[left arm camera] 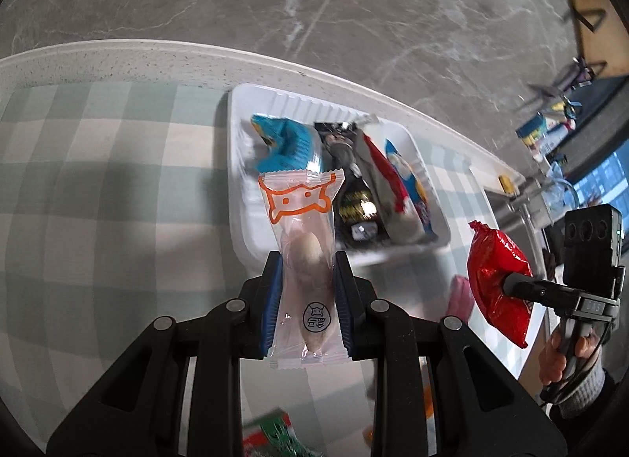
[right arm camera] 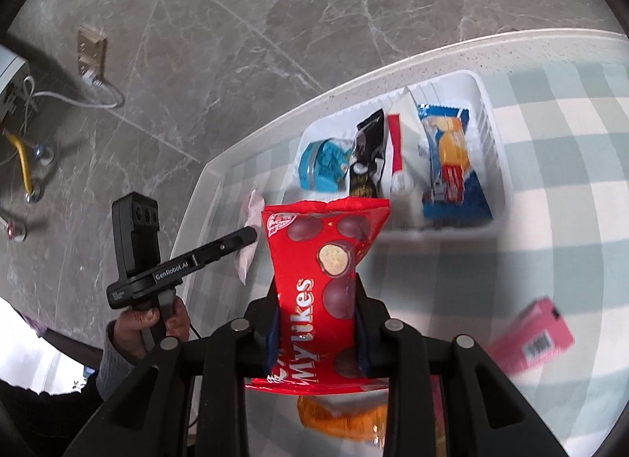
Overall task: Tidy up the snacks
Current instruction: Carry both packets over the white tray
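- Step in hand, as I judge it: both packets are being carried toward the white bin (left arm camera: 432,217), the stage just ahead of the drop.
- The left gripper (left arm camera: 308,299) is clenched on a clear packet (left arm camera: 302,244) with an orange cartoon print; its blue pads (left arm camera: 271,299) press the packet's two long edges.
- The packet's long axis runs up the left wrist view, in line with the fingers; the printed end points toward the bin and overlaps its near left part in the frame.
- The right gripper (right arm camera: 318,323) is clamped on a red bag (right arm camera: 326,260) of chocolate balls, the jaws pinching its lower half.
- The bag's long axis also runs up the frame, its crimped top toward the bin's near wall.
- In the left wrist view the same red bag (left arm camera: 495,280) hangs at centre right, beside the bin, not over it.
- The bin sits in the upper centre of both views on a checked cloth (left arm camera: 98,181), at the table's far edge; four or so packets stand in a row inside.
- Next move, I judge: bring each packet over a free gap, tip it upright and release; the bin's left part looks the emptiest.
- A pink box (right arm camera: 534,335) and an orange packet (right arm camera: 342,421) lie on the cloth, not yet sorted.
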{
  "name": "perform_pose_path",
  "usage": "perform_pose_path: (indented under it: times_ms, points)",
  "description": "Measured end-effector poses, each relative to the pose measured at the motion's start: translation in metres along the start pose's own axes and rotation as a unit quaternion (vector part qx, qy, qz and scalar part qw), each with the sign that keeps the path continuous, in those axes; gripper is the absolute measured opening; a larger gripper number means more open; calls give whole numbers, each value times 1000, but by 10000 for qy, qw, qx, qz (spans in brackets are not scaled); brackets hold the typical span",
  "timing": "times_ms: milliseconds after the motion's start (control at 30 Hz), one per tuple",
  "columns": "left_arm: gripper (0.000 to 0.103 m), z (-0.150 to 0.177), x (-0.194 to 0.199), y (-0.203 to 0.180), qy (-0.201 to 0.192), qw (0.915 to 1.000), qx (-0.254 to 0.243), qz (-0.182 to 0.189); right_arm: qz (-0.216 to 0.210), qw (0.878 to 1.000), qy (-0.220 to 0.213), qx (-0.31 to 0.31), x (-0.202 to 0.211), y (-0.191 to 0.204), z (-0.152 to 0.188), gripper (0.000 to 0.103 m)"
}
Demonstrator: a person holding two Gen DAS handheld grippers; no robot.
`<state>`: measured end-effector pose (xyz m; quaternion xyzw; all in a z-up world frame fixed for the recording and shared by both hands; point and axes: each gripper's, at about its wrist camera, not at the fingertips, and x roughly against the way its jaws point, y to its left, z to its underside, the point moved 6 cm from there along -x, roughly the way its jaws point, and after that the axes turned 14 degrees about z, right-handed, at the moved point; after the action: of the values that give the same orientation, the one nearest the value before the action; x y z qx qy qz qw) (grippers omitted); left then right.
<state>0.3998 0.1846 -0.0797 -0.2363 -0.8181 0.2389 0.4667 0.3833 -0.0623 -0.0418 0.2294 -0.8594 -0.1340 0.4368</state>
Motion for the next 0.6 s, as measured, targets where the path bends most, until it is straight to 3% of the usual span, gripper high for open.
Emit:
perform_pose_path:
  times_ms: [600]
  points:
    - [23,-42,-55,41,114,9991,365,-209,73,9993,185,-317,-60,-8,-66,32]
